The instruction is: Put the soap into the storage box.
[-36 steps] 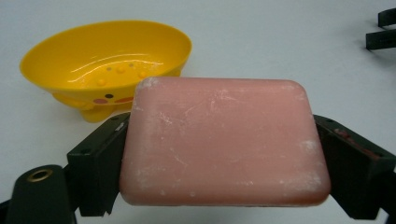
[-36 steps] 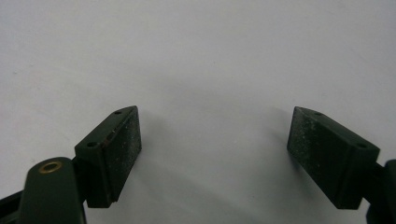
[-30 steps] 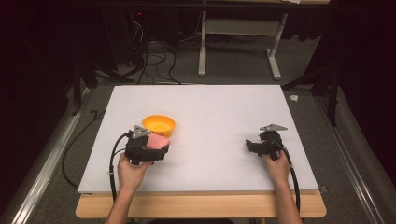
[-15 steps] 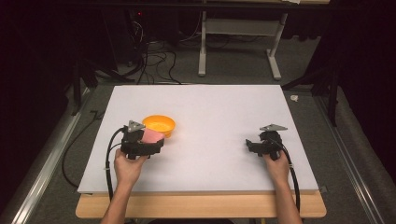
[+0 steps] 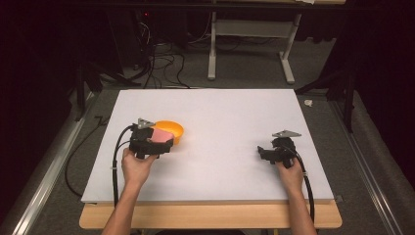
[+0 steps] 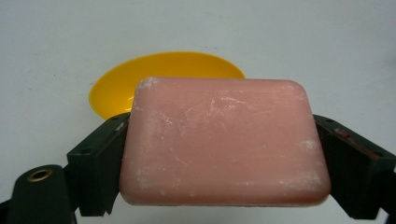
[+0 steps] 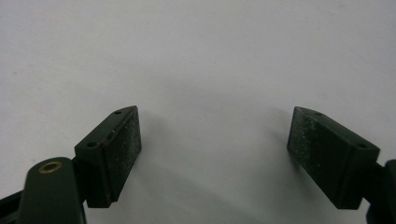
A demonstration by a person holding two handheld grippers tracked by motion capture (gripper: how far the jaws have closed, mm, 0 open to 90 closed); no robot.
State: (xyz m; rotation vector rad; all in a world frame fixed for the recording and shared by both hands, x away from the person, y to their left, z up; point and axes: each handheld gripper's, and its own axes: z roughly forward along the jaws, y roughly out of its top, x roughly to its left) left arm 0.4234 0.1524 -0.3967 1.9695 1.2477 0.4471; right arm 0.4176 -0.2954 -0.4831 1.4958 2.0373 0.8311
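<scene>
A pink bar of soap (image 6: pixel 224 140) with a scuffed, whitish surface sits clamped between the two black jaws of my left gripper (image 5: pixel 159 142). Just beyond it on the white table lies a shallow orange bowl (image 6: pixel 159 70), and the soap (image 5: pixel 161 134) overlaps the bowl's (image 5: pixel 172 128) near rim in the high view. My right gripper (image 5: pixel 262 152) rests at the right side of the table, its jaws wide apart over bare white surface (image 7: pixel 210 70) with nothing between them.
The white board (image 5: pixel 220 112) covers a wooden table whose front edge (image 5: pixel 210 215) is near the person's forearms. Cables trail from both grippers. Beyond the table stand a metal frame (image 5: pixel 249 44) and tangled floor cables (image 5: pixel 161 63).
My left gripper has moved left and slightly away with the soap, which now hangs at the bowl's near rim. The right gripper has stayed put.
</scene>
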